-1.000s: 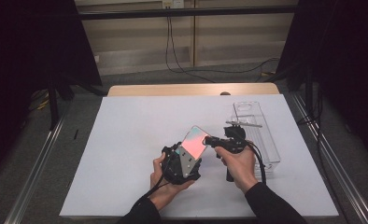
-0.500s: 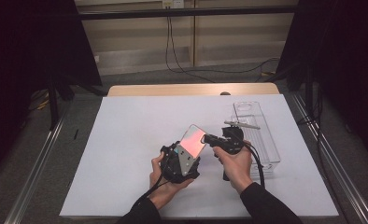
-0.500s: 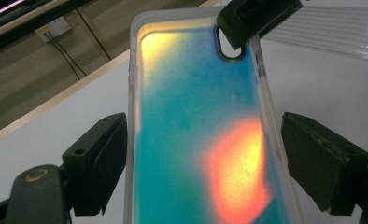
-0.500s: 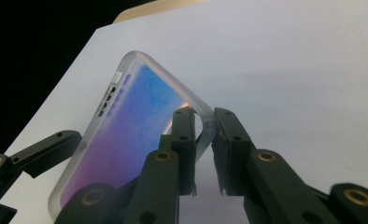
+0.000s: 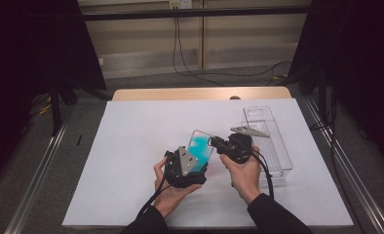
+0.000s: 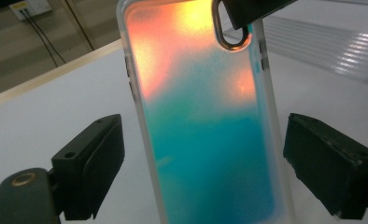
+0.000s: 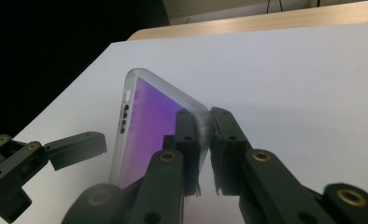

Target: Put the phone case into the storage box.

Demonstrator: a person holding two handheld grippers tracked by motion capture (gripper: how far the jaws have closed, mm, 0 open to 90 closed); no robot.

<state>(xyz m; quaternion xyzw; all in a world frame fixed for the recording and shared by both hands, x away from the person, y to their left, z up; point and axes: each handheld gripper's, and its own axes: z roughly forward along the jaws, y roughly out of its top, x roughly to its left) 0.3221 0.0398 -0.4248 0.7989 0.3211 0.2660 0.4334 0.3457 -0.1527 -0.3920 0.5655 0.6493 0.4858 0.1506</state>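
Right gripper jaws pinched tight on the top corner of the phone case, by the camera cutout; grip looks secure. Left gripper jaws spread wide either side of the case, not touching it, case body between them. Case is held up off the white table sheet, tilted, mid-table between both hands, translucent with teal-orange gradient. Clear plastic box sits on the sheet just right of the right hand, apparently empty. Progress guess: case picked up, handover or two-handed hold half done; left still needs to close, and placement, maybe into the box, is left.
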